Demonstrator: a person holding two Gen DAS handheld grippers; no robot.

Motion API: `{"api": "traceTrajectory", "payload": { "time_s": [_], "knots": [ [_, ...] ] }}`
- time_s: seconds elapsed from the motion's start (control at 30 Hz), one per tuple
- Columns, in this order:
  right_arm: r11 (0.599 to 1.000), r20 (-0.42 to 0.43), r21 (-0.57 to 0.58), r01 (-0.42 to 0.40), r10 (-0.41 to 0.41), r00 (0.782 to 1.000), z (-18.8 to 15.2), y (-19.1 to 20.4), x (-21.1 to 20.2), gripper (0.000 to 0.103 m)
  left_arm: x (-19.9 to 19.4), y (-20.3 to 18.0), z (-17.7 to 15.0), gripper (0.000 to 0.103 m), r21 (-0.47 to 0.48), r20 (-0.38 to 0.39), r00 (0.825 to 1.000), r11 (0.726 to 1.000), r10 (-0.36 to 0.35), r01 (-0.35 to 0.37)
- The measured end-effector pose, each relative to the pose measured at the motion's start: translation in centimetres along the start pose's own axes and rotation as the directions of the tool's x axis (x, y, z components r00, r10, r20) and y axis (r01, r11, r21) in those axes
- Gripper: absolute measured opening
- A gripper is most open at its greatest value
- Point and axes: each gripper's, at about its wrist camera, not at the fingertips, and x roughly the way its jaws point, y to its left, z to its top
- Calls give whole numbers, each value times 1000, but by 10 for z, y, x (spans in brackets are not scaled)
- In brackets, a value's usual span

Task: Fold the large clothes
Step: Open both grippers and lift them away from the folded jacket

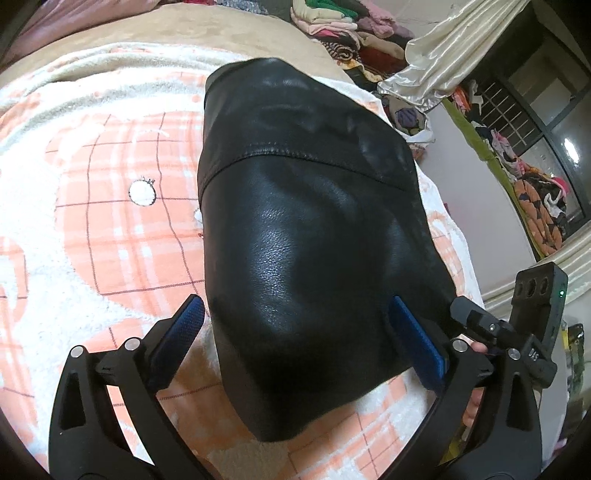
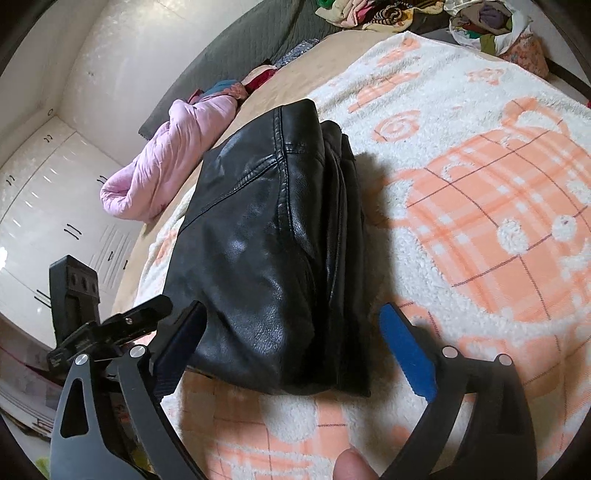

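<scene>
A folded black leather jacket [image 1: 314,221] lies on an orange-and-white plaid fleece blanket [image 1: 110,221] spread over a bed. My left gripper [image 1: 295,317] is open, and its blue pads [image 1: 192,317] stand wide apart on either side of the jacket's near end without pressing on it. In the right wrist view the same jacket [image 2: 266,240] shows its stacked folded edges on the right side. My right gripper [image 2: 291,328] is open too, straddling the near end with a blue pad [image 2: 399,332] clear of the leather. Each gripper's body shows at the edge of the other's view.
The blanket [image 2: 480,221] stretches far to the right. A pink quilt [image 2: 166,166] lies bunched at the bed's left edge by white wardrobes [image 2: 55,206]. Piled clothes [image 1: 351,33] and a cream curtain [image 1: 461,48] sit beyond the bed. A fingertip [image 2: 351,465] shows at the bottom.
</scene>
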Motion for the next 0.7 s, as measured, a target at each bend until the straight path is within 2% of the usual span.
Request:
{"api": "traceTrajectory", "payload": {
  "time_s": [0.4, 0.7],
  "knots": [
    [998, 43, -50, 30, -28, 999, -8, 17, -23, 97, -21, -13, -5, 93, 37, 30, 999, 999, 19, -20],
    [992, 91, -114, 49, -39, 995, -25, 38, -48, 98, -43, -25, -22, 93, 91, 75, 997, 995, 30, -37]
  ]
}}
